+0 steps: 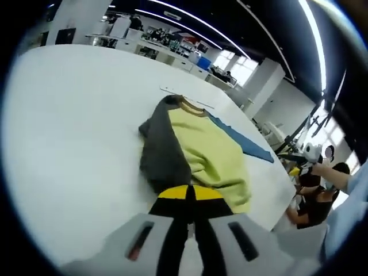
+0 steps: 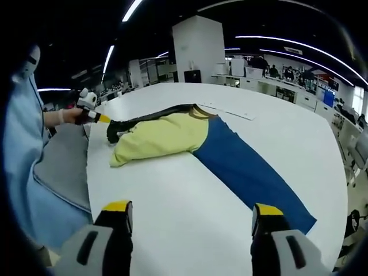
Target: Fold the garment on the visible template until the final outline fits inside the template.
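A yellow-green and dark grey garment lies bunched on the white table, partly over a blue template. My left gripper is shut on the grey edge of the garment at its near end. In the right gripper view the garment covers the far end of the long blue template. There the left gripper, held by a gloved hand, pinches the dark edge at the table's left side. My right gripper stands open above bare table, short of the template, holding nothing.
A thin pale strip lies on the table beyond the garment. The table edge runs down the left beside a person's light blue sleeve. Office desks and a white pillar stand behind.
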`<move>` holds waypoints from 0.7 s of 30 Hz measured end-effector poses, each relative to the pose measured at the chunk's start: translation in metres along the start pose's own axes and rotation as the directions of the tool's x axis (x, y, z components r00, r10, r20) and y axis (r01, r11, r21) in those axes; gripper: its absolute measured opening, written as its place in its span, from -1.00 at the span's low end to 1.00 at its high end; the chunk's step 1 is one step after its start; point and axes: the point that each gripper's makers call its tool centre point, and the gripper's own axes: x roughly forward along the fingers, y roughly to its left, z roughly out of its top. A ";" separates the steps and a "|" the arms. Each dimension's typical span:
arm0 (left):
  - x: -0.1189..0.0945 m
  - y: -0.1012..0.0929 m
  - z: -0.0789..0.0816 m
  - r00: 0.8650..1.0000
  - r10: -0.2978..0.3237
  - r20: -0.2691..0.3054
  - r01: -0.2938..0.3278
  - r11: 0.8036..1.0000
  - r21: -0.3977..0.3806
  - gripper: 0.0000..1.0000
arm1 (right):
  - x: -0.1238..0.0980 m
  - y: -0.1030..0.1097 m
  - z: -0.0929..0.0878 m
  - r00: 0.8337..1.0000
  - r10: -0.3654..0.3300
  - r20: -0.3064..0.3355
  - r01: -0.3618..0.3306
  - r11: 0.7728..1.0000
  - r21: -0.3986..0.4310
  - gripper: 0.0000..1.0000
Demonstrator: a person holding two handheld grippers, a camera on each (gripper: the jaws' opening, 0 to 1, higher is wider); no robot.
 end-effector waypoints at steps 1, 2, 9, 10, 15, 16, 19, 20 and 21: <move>-0.005 0.010 0.006 1.000 0.020 -0.003 -0.020 1.000 0.015 -1.00 | 0.000 0.000 0.001 1.000 0.001 0.003 -0.001 1.000 0.002 0.71; -0.008 0.016 0.009 1.000 0.030 -0.002 -0.030 0.999 0.031 -1.00 | 0.001 0.001 0.002 1.000 0.002 0.005 -0.002 1.000 0.004 0.71; -0.022 0.058 0.026 0.994 0.099 -0.036 -0.095 0.989 0.110 -1.00 | 0.001 0.005 0.003 1.000 0.006 -0.012 -0.006 1.000 -0.001 0.70; -0.023 0.063 0.027 0.993 0.109 -0.042 -0.103 0.987 0.123 -1.00 | 0.001 0.005 0.003 1.000 0.005 -0.013 -0.005 1.000 -0.004 0.70; -0.025 0.087 0.030 0.986 0.150 -0.073 -0.137 0.977 0.161 -1.00 | 0.000 0.005 0.005 1.000 0.001 -0.021 -0.001 1.000 -0.005 0.70; -0.025 0.091 0.031 0.985 0.155 -0.075 -0.142 0.977 0.161 -1.00 | 0.001 0.006 0.005 1.000 0.001 -0.024 -0.002 1.000 -0.004 0.70; -0.023 0.107 0.032 0.981 0.174 -0.092 -0.156 0.973 0.170 -1.00 | 0.002 0.006 0.006 0.999 0.003 -0.032 -0.003 1.000 -0.003 0.70; -0.023 0.111 0.032 0.979 0.179 -0.098 -0.161 0.972 0.171 -1.00 | 0.003 0.007 0.005 0.999 0.003 -0.036 -0.003 1.000 -0.006 0.70; -0.024 0.116 0.032 0.977 0.187 -0.103 -0.167 0.971 0.173 -1.00 | 0.003 0.008 0.006 0.999 0.005 -0.040 -0.005 1.000 -0.008 0.70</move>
